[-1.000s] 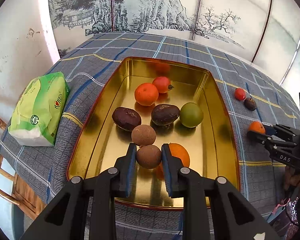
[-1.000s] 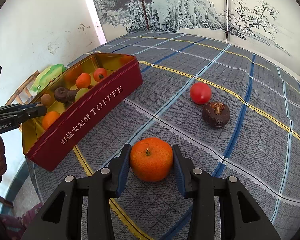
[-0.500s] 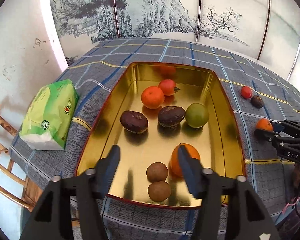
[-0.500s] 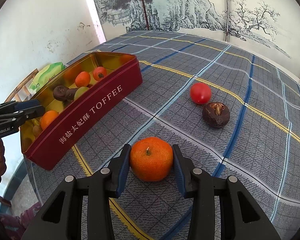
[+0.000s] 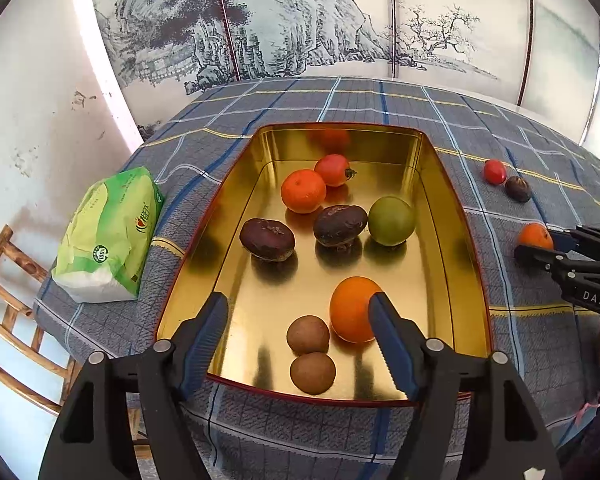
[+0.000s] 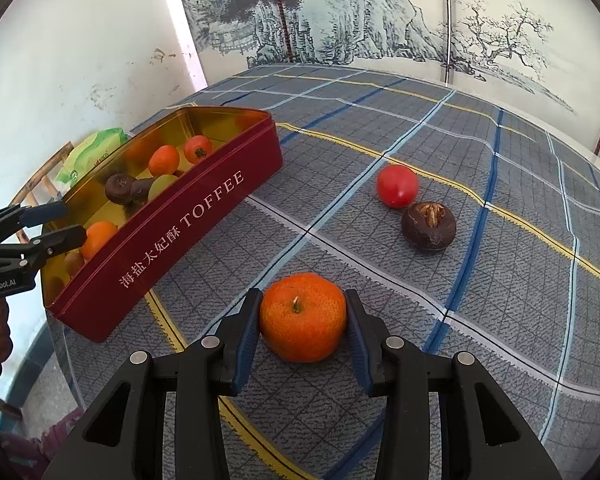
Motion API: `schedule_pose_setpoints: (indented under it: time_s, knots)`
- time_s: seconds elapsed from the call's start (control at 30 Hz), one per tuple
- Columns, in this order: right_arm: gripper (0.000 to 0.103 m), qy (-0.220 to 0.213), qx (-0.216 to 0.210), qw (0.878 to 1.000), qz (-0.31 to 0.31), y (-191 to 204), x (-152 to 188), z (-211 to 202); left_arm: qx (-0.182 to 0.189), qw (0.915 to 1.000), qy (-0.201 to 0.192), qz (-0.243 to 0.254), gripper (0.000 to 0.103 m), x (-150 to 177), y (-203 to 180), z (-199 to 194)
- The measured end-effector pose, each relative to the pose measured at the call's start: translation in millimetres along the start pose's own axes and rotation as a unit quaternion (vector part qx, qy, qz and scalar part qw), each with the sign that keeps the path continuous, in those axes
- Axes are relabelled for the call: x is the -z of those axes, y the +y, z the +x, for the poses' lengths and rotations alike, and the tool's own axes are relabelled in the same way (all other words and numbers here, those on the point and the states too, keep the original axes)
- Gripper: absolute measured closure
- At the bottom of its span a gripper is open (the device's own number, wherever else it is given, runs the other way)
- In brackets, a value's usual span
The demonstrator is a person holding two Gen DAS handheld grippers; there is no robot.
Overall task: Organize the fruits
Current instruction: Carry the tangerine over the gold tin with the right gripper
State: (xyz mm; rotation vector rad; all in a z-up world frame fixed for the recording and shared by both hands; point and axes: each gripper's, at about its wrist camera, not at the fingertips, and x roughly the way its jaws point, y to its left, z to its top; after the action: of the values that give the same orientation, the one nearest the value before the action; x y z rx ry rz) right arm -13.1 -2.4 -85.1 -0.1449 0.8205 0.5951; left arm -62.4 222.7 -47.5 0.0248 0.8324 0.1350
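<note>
A red toffee tin [image 5: 456,216] with a gold inside holds several fruits: two brown kiwis [image 5: 312,372], an orange [image 5: 352,308], two dark fruits [image 5: 267,239], a green fruit [image 5: 391,221], a tangerine [image 5: 303,191] and a tomato [image 5: 332,169]. My left gripper [image 5: 298,332] is open and empty above the tin's near end. My right gripper [image 6: 302,322] is shut on a tangerine [image 6: 303,316] resting on the tablecloth. A tomato [image 6: 397,185] and a dark fruit [image 6: 429,226] lie beyond it. The tin [image 6: 172,236] stands to the left in the right wrist view.
A green tissue pack [image 5: 108,236] lies left of the tin near the table edge. A wooden chair [image 5: 8,304] stands below that edge. The checked tablecloth [image 6: 500,152] runs to a painted screen [image 5: 300,20] at the back.
My left gripper opened, let a brown kiwi drop into the tin beside the other kiwi, and drew back and up. The right gripper stayed closed around the tangerine.
</note>
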Motion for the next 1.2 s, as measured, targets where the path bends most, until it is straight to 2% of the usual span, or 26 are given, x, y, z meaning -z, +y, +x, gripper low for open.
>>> schedule_pose_setpoints:
  time_s: [0.07, 0.53, 0.87, 1.2]
  knots:
    - [0.062, 0.001, -0.001, 1.000, 0.002, 0.4, 0.5, -0.5, -0.004, 1.0000, -0.003, 0.001, 0.025, 0.1, -1.1, -1.7]
    - [0.062, -0.017, -0.021, 1.000, -0.006, 21.5, -16.7, -19.0, -0.012, 0.9999, -0.008, 0.006, 0.023, 2.7, -0.4, -5.7]
    - [0.062, -0.036, -0.065, 0.997, -0.023, 55.1, -42.7, -32.1, -0.004, 0.9997, -0.006, -0.022, 0.019, 2.7, 16.5, -10.0]
    - [0.062, -0.034, -0.089, 0.993, -0.065, 99.7, -63.8, -18.6, 0.003, 0.9995, -0.006, -0.030, 0.017, 4.2, 21.5, -13.1]
